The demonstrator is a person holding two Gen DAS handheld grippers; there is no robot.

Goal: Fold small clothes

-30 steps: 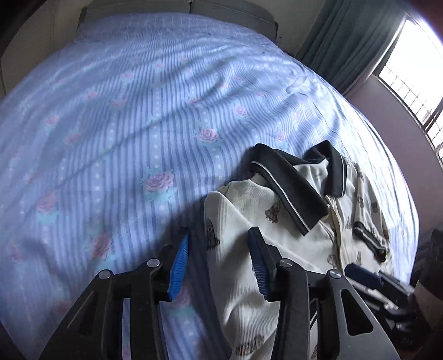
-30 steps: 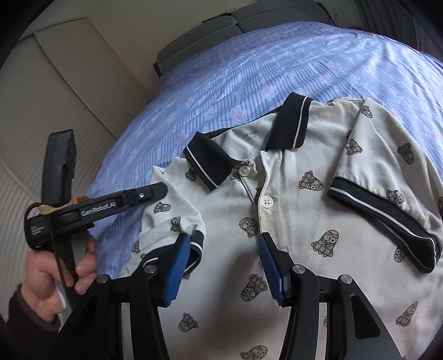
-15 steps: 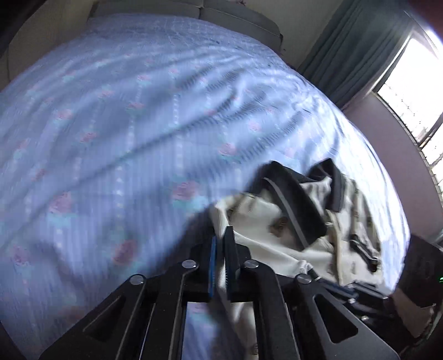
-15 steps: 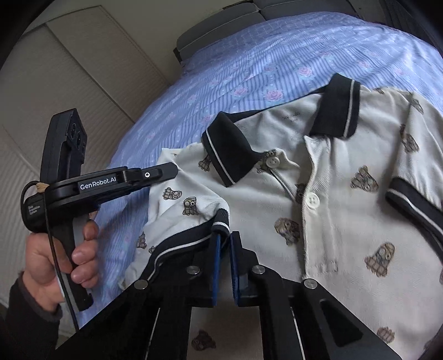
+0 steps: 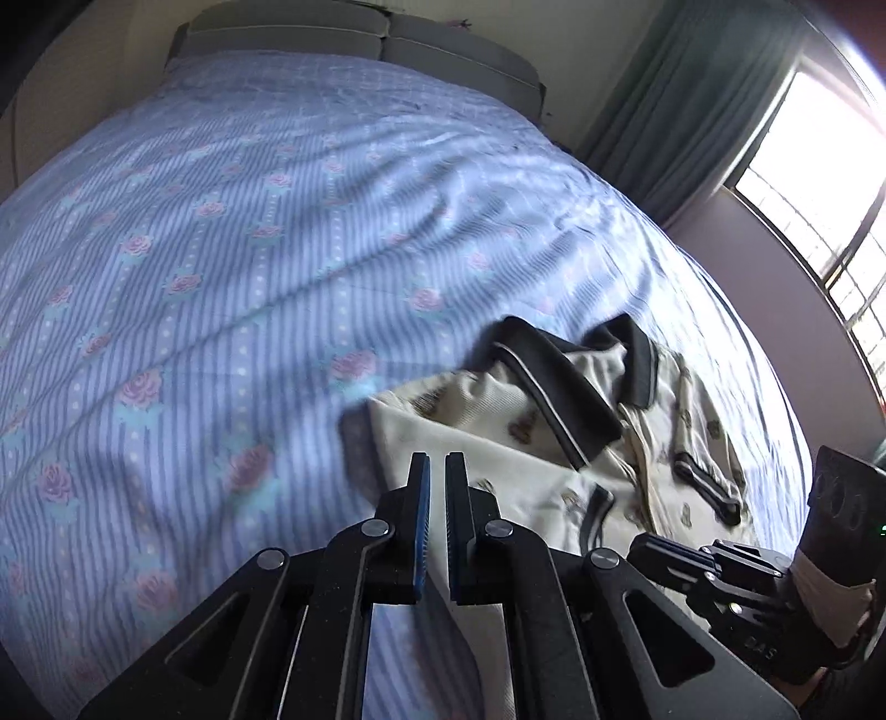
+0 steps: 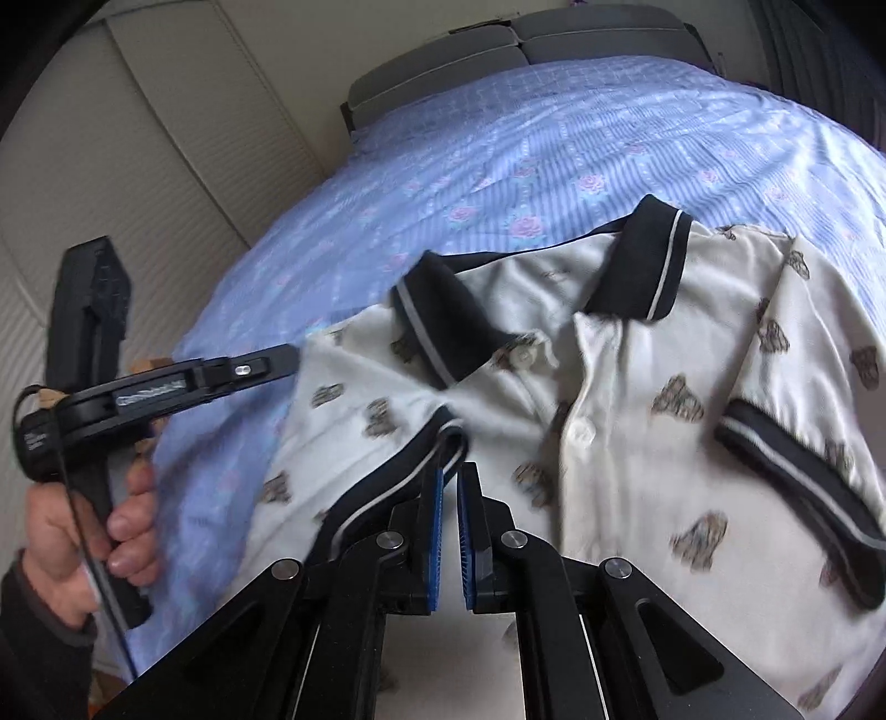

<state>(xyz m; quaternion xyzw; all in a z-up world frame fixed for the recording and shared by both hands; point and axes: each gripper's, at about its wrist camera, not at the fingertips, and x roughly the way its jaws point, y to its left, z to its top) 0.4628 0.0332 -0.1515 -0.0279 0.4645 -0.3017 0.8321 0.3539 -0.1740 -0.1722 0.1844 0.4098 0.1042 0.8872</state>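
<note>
A small cream polo shirt (image 6: 609, 443) with a dark collar (image 6: 642, 260) and bear prints lies front-up on the bed. My right gripper (image 6: 449, 471) is shut on the dark-trimmed cuff of one sleeve (image 6: 398, 471), which is drawn over the shirt's front. My left gripper (image 5: 437, 465) is shut on the shirt's (image 5: 498, 443) near side edge by the shoulder, with cream cloth showing between its blue pads. In the right wrist view the left gripper (image 6: 277, 360) meets that shoulder corner. The right gripper (image 5: 692, 554) shows at the lower right of the left wrist view.
The blue striped rose-print sheet (image 5: 221, 277) covers the bed up to a grey headboard (image 5: 354, 33). A curtain (image 5: 692, 99) and bright window (image 5: 819, 183) stand to the right. Pale panelled doors (image 6: 138, 166) run along the left. A person's hand (image 6: 72, 526) grips the left tool.
Both grippers went from open to shut, the left on the shirt's edge and the right on the sleeve cuff. The cuff has been drawn inward over the shirt front.
</note>
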